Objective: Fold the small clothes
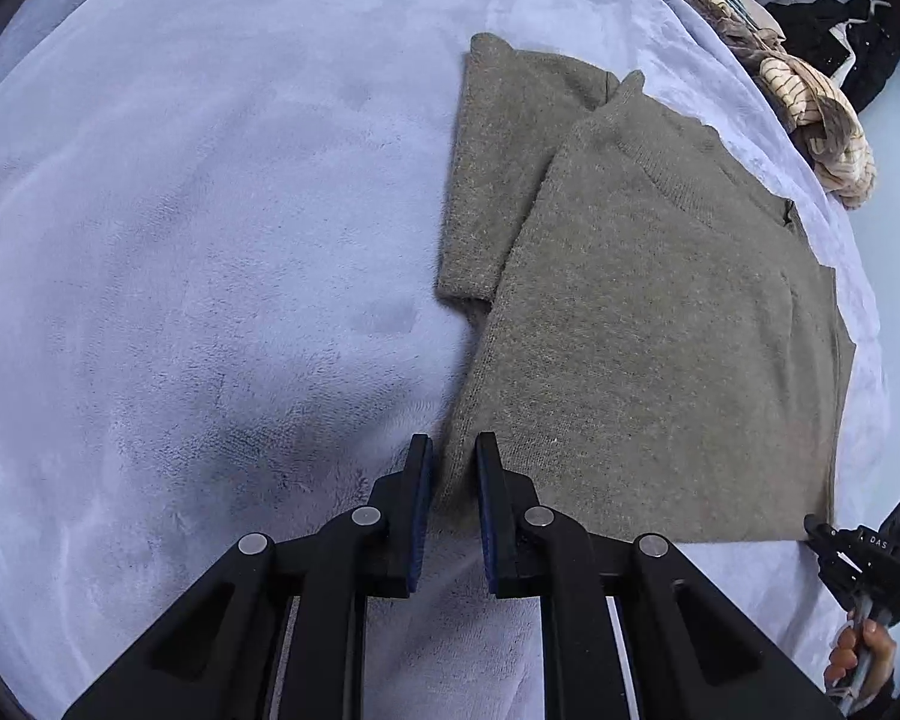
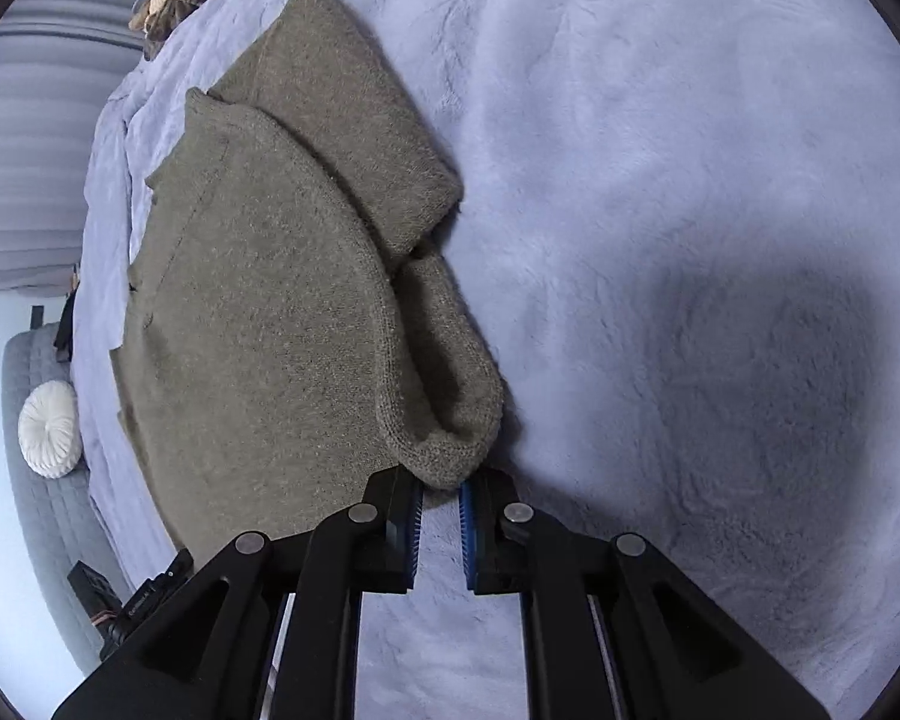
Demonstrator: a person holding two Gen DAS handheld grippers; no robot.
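Note:
An olive-grey knitted sweater lies flat on a lavender fleece blanket, one sleeve folded alongside the body. My left gripper points steeply down at the near hem, and its blue-padded jaws are shut on a pinch of the hem edge. In the right wrist view the same sweater spreads to the left. There my right gripper is shut on the rolled hem corner. Each gripper also shows at the edge of the other's view: the right gripper and the left gripper.
A heap of beige striped clothes and a black garment lie beyond the sweater at the blanket's far edge. A person's hand holds the right gripper's handle. A white round cushion rests on a grey quilted seat off the blanket.

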